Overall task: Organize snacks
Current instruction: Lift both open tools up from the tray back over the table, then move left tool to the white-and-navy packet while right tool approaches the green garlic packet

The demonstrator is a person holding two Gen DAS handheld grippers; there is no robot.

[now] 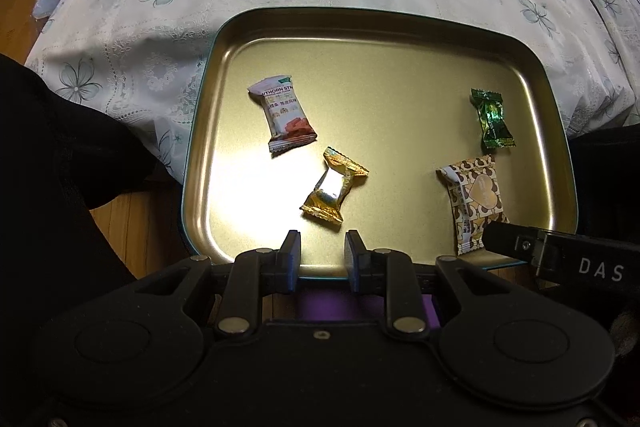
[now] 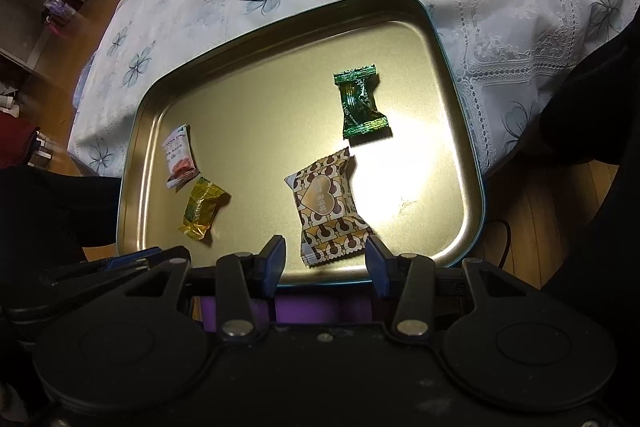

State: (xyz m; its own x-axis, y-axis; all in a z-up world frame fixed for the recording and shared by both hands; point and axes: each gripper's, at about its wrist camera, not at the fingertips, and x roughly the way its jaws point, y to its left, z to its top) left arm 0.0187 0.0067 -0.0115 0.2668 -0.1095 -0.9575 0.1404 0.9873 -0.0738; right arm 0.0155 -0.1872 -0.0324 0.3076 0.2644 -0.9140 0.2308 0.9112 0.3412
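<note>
Four wrapped snacks lay apart in the gold tin tray at the table's near edge, with more scattered toward the far edge. Both grippers, left gripper and right gripper, hovered over the tray's near rim, fingers parted and empty.

We count one gold tin tray holding four wrapped snacks: one white hawthorn bar, one gold candy, one dark green candy and one brown patterned packet. On the tablecloth beyond, we make out roughly five more loose wrappers.
</note>
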